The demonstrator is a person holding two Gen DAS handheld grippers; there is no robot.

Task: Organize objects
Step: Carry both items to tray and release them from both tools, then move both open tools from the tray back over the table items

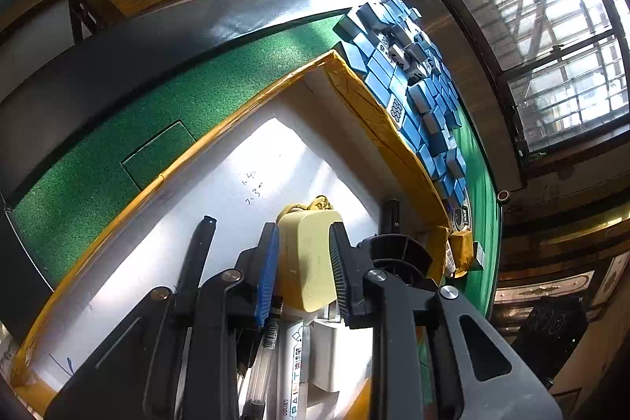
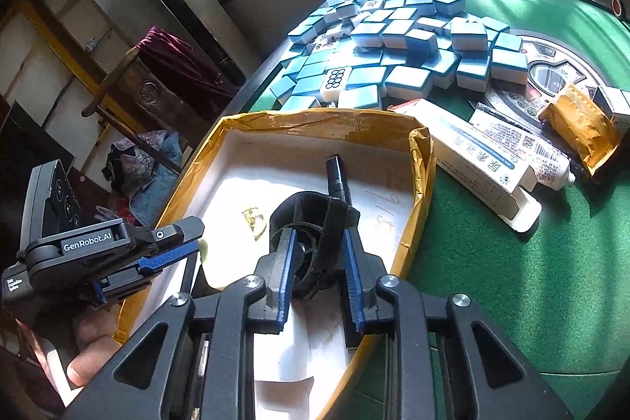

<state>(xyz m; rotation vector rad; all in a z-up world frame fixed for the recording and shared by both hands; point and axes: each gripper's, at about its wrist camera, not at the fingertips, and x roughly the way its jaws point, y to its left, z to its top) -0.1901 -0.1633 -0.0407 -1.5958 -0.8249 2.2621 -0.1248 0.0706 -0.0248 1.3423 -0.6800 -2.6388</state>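
Observation:
A white tray with tan-taped walls (image 1: 374,113) sits on the green table; it also shows in the right wrist view (image 2: 307,123). My left gripper (image 1: 305,254) is shut on a pale yellow charger (image 1: 311,262) with a yellowish cable, held low inside the tray. Pens (image 1: 195,254) and a paint marker (image 1: 293,361) lie in the tray under it. My right gripper (image 2: 319,243) is shut on a black coiled strap (image 2: 311,223) over the tray. A black pen (image 2: 338,176) lies beyond it. The left gripper (image 2: 173,247) shows at the tray's left wall.
A heap of blue-backed mahjong tiles (image 2: 393,42) lies beyond the tray, also in the left wrist view (image 1: 413,77). White ointment boxes (image 2: 472,152), a tube (image 2: 543,164) and a tan packet (image 2: 579,128) lie to the tray's right. A wooden chair (image 2: 130,97) stands off the table.

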